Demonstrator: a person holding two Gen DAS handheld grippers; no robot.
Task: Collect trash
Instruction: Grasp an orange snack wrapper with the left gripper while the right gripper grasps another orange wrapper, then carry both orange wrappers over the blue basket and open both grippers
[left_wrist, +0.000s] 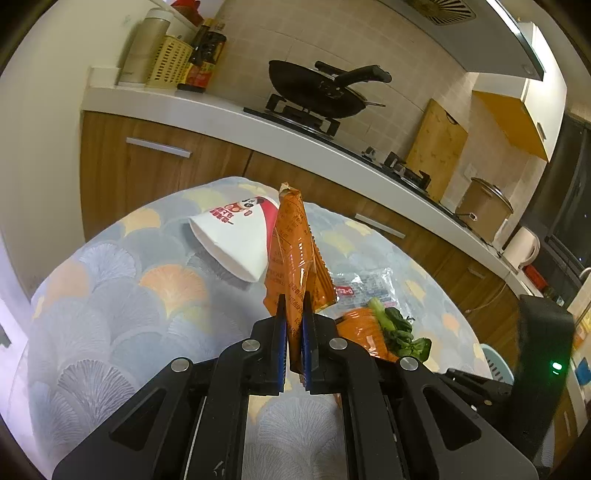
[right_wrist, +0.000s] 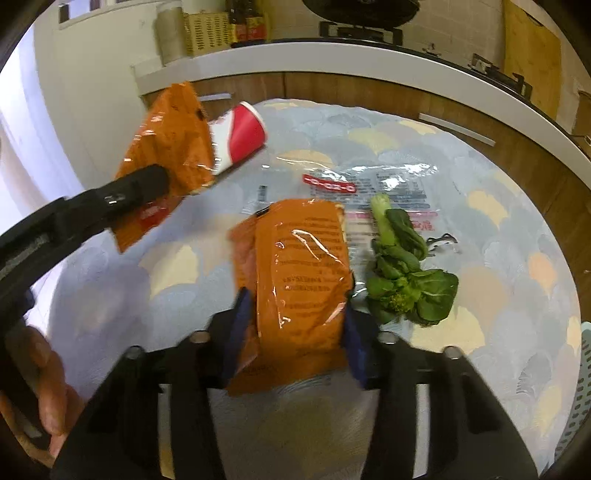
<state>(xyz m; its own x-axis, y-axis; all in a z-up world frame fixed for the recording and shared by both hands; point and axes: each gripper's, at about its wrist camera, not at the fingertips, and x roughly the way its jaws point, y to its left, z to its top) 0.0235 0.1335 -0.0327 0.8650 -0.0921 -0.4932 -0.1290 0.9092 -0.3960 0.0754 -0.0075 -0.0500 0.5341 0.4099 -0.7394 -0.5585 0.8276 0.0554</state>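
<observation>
- My left gripper (left_wrist: 293, 314) is clamped tight on a crinkled orange plastic snack wrapper (left_wrist: 293, 251), which stands up on edge out of the blue pads, lifted clear of the table.
- In the right wrist view that same wrapper shows at upper left, hanging off the black fingertip of the left gripper (right_wrist: 147, 184).
- My right gripper (right_wrist: 295, 325) has a second orange plastic wrapper with black print (right_wrist: 303, 273) between its blue pads; the pads sit against the wrapper's two sides, and the wrapper lies flat on the table.
- Part of a hand (right_wrist: 44, 387) shows at the lower left edge of the right wrist view.
- Both wrappers are over a round table covered with a pale blue cloth printed with fan shapes (right_wrist: 498, 229).
- Just right of the second wrapper lies a green leafy vegetable stalk (right_wrist: 402, 269), on the cloth.
- Behind these lies a flat clear plastic bag with red and black print (right_wrist: 369, 184), its near edge under the second wrapper and the stalk's top.
- Farther back a red and white paper cup (left_wrist: 236, 240) lies on its side.
- Beyond the table runs a white counter over brown wooden cabinets (left_wrist: 166, 107), with a black wok (left_wrist: 317, 88) on the gas hob.
</observation>
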